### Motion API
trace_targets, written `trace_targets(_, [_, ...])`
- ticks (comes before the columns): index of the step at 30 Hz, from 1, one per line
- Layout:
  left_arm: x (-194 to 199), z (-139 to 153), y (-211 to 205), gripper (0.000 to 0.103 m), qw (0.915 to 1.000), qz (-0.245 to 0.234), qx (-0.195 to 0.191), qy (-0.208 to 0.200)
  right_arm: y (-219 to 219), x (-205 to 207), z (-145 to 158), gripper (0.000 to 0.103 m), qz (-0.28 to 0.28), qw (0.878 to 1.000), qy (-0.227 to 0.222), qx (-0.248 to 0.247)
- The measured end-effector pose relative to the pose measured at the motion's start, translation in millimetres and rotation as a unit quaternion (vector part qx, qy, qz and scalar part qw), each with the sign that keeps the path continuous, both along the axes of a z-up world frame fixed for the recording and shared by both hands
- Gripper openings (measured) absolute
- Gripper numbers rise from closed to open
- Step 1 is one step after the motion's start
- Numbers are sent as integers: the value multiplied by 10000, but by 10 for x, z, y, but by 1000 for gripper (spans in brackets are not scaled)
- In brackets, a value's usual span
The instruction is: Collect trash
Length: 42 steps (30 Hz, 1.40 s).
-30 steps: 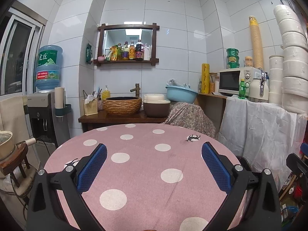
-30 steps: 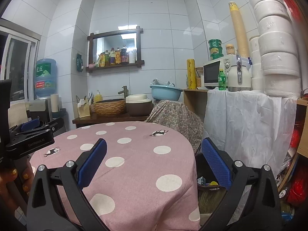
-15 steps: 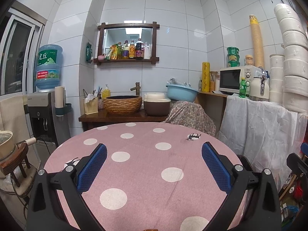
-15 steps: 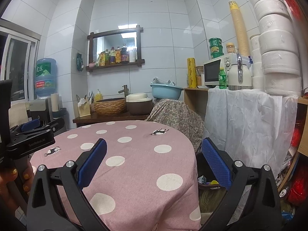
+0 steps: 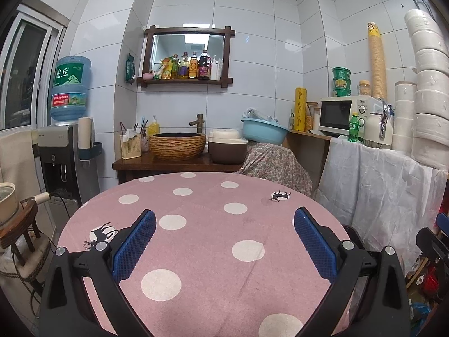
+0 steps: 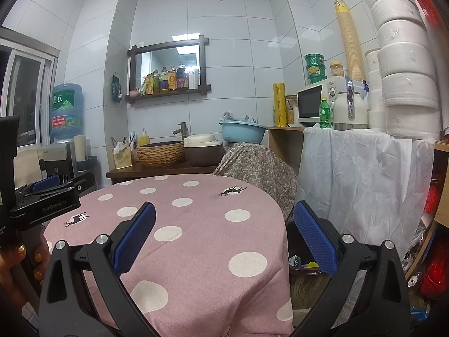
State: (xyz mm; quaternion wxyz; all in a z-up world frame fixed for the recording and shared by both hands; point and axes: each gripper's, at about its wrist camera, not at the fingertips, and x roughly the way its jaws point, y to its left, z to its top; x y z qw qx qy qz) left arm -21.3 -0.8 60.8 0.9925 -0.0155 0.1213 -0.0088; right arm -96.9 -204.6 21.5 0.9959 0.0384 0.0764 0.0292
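Your left gripper (image 5: 224,241) hangs over the near part of the round table (image 5: 207,224), its blue-padded jaws spread wide with nothing between them. Your right gripper (image 6: 224,238) is spread just as wide and also empty, held above the table's right edge. The table wears a pink cloth with white dots and small deer prints, and no trash lies on it. Just beside the table on its right, low down, sits a dark bin (image 6: 304,269) with scraps of trash inside, partly hidden behind your right gripper's finger. At the table's left edge, your hand (image 6: 16,264) holds the left gripper's handle. Beyond the table stands a wooden counter (image 5: 174,164) carrying a woven basin (image 5: 177,145), against a white tiled wall.
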Motion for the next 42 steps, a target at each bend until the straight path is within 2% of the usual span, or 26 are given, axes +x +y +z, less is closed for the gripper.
trace_targets(42, [52,-64,-43,98,9999,12,75,121,27,58,-72,97,-5,9999,124,82])
